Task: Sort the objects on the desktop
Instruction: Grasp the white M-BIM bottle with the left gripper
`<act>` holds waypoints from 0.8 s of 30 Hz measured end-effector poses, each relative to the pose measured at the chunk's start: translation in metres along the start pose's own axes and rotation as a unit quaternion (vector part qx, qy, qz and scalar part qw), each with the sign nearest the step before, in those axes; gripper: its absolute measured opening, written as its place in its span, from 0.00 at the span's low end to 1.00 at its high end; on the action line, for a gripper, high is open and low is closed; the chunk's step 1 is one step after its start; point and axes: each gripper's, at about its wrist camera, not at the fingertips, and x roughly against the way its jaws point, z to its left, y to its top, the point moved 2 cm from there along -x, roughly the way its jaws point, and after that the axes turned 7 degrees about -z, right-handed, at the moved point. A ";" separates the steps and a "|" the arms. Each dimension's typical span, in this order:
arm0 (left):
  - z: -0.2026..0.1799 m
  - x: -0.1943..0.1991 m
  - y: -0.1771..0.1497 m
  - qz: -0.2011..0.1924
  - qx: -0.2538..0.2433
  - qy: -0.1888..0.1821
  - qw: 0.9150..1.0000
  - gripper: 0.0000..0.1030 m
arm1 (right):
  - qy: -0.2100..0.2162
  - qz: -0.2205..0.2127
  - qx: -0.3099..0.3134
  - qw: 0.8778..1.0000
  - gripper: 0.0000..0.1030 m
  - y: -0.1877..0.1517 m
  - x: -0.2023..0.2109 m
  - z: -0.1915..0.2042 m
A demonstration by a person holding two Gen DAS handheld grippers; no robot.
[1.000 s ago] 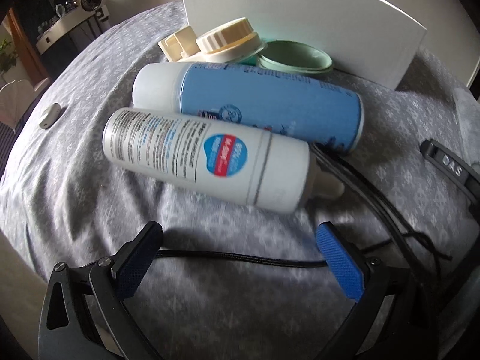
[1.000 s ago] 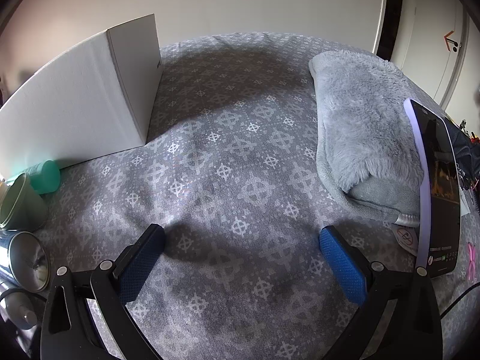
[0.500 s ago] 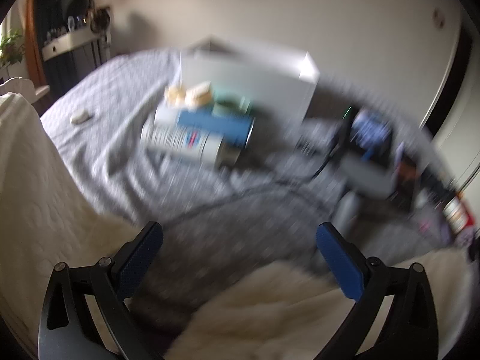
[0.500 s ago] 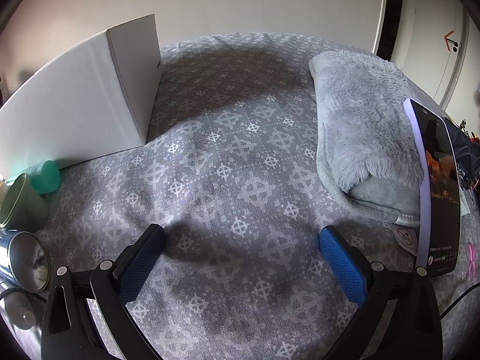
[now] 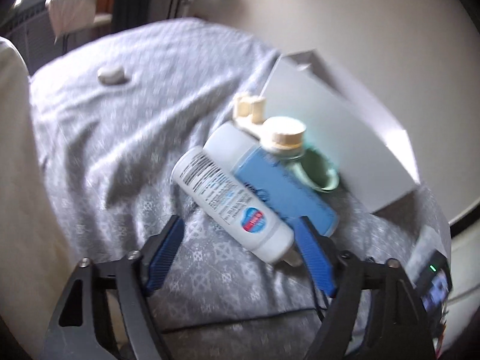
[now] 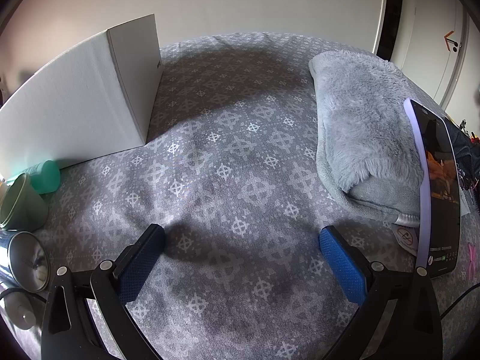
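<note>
Nearest, in the left wrist view: left gripper [image 5: 240, 237] spread wide, holding nothing, blue pads [image 5: 315, 258] either side of the lower end of a white bottle [image 5: 231, 204]. Lying on its side on the grey patterned cloth [image 5: 120, 156]; barcode and fine print at the far end, a round blue-and-red badge nearer, a small pale nozzle just by the right pad; whether touching, unclear through the blur. Just beyond and parallel, touching it: a second bottle, blue-labelled [image 5: 282, 186], with a white far end. Two bottles, then, side by side. Behind them, a cluster: one cream-capped jar [image 5: 283, 136], one pale cream piece with two stubby posts [image 5: 249, 111], one green cup [image 5: 321, 174] lying on its side. Farther back, one white box [image 5: 339, 138] standing on the cloth. Far left, well apart, one small white oval thing [image 5: 111, 73], too blurred to name. One black cable [image 5: 240, 321] across the near cloth.

In the right wrist view: right gripper [image 6: 241, 252] likewise gaping and empty, over bare patterned cloth [image 6: 228, 165]. At the left edge, a metal can bottom [image 6: 28, 265], the green cup [image 6: 18, 204], a teal cap [image 6: 48, 177]. At the right, one phone [image 6: 438, 192] with a lit screen, leaning on one folded grey fluffy towel [image 6: 363, 135]. Beyond, the white box [image 6: 75, 102] against the wall.
</note>
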 end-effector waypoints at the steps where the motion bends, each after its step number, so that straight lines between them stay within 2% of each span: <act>1: 0.000 -0.013 0.002 0.014 0.006 0.004 1.000 0.68 | 0.000 0.000 0.000 1.000 1.00 0.000 0.000 0.000; 4: -0.002 -0.044 0.002 0.053 0.011 0.010 0.998 0.69 | 0.000 0.000 0.000 1.000 1.00 0.000 0.000 0.000; 5: -0.002 -0.051 0.003 0.063 0.015 0.015 0.998 0.75 | 0.000 0.000 0.000 1.000 1.00 0.000 0.000 0.000; 9: 0.004 -0.067 0.003 0.090 0.037 0.030 0.995 0.78 | 0.000 0.000 0.000 1.000 1.00 0.000 0.000 0.000; 12: 0.004 -0.070 0.000 0.098 0.018 0.053 0.994 0.70 | 0.000 0.000 0.000 1.000 1.00 0.000 -0.001 0.000; 13: 0.001 -0.067 -0.001 0.102 0.006 0.068 0.992 0.63 | 0.000 0.000 0.000 1.000 1.00 0.000 -0.001 0.000; 16: 0.000 -0.048 -0.008 0.110 -0.029 0.137 0.984 0.50 | 0.000 0.000 0.000 1.000 1.00 0.000 -0.001 0.000; 18: 0.004 -0.038 -0.016 0.110 -0.039 0.170 0.979 0.47 | 0.000 0.000 0.000 1.000 1.00 0.000 -0.001 -0.001; 21: 0.017 -0.040 -0.031 0.121 -0.019 0.163 0.979 0.47 | 0.000 0.000 0.000 1.000 1.00 0.000 -0.001 -0.001; 24: 0.017 -0.035 -0.036 0.114 -0.027 0.161 0.980 0.48 | 0.000 0.000 0.000 1.000 1.00 0.000 -0.001 -0.001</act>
